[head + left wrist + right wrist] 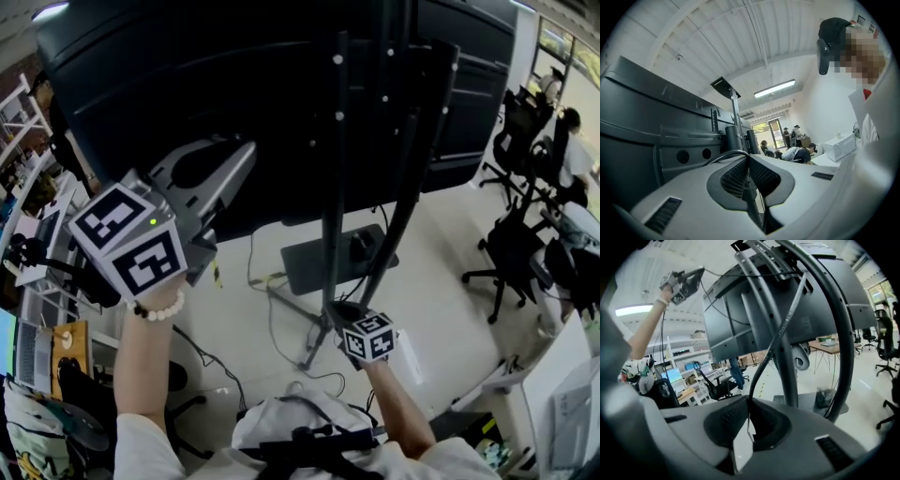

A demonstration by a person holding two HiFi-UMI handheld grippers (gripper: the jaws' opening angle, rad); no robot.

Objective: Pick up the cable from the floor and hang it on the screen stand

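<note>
The dark cable (781, 333) runs up from my right gripper (749, 401), which is shut on it, past the screen stand's grey post (761, 301) toward the top of the stand. In the left gripper view the cable (723, 156) arcs out to the left from my left gripper (749, 157), which is also shut on it. In the head view my left gripper (246, 150) is raised high beside the back of the black screen (234, 66). My right gripper (345, 314) is low, next to the stand's black poles (336, 169). From the right gripper view, the left gripper (682, 281) shows at upper left.
The stand's flat base plate (319, 258) lies on the pale floor with thin loose wires (272, 328) around it. Black office chairs (511, 244) and a seated person (570, 141) are at the right. Desks with monitors (37, 234) crowd the left. A curved black tube (843, 333) stands close on the right.
</note>
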